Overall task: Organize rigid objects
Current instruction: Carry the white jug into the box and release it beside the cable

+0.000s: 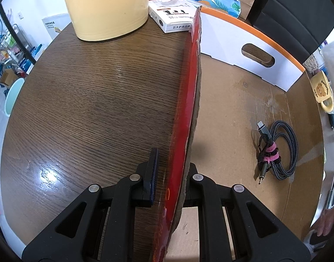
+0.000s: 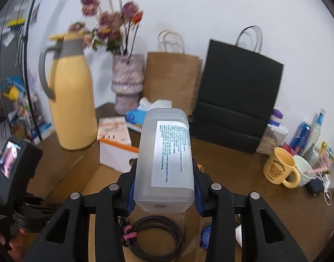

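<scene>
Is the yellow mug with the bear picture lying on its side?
No, the yellow ceramic bear mug stands upright on the dark wooden table, its open mouth facing up beside a white mug.

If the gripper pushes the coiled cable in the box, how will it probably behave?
The coiled cable would likely slide as one bundle, since pink ties bind its loops. Its braided cord looks flexible, so it may deform. Lying flat on the box floor, it should not roll.

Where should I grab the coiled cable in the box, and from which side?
Grip the cable at the pink ties, where the loops and both plug ends are bundled into one thick bunch. Come straight down from above: it lies flat on the box floor, so a tool from the side would probably only slide it.
</scene>
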A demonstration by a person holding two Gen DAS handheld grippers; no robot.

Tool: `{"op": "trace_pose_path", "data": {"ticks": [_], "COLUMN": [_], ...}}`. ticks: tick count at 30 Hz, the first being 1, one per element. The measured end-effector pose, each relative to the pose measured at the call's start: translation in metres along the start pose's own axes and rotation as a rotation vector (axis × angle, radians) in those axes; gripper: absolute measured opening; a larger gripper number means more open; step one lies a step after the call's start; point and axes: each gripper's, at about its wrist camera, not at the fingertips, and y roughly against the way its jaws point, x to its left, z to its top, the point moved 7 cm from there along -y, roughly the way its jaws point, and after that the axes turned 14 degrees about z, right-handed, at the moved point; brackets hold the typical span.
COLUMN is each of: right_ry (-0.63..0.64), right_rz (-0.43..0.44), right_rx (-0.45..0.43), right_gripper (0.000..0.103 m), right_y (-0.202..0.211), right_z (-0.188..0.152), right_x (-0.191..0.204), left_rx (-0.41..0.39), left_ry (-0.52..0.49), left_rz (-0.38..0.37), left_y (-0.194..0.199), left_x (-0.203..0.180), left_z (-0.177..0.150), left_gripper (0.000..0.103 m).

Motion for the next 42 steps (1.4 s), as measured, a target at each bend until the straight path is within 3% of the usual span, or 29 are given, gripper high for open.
{"op": "trace_pose_path", "data": {"ticks": [10,22,23,25,42], "right_ry": [0.035,0.003,-0.001,-0.006,-0.028], "right_rz": [0.025,0.019,0.014,0.000,0.004], "right_rx": [0.142,0.163,0.168,0.166,0.110], "right_gripper": [0.045,0.047,0.051,0.089,0.091], "right_y": [-0.037,-0.040,-0.041,-0.041,-0.029], "right_z": [-0.025,-0.029,-0.030,-0.029,-0.023], "right_x": [0.012,0.004,0.003,0.001,-0.002], "left_rx": [-0.003,-0.003,-0.003,-0.003,-0.003], "left_ry": [-0.009,-0.009,-0.008,-0.008,-0.007], "left_rz": [0.000,0.000,0.000,0.000,0.000], "left_y": [0.002,0.002,0.002,0.002,0.003], "left_x": [-0.001,-0.001,-0.001,-0.001,0.001], "left_z": [0.000,0.000,0.000,0.000,0.000], "left_gripper": [0.011,0.011,0.011,0.011,0.011]}}
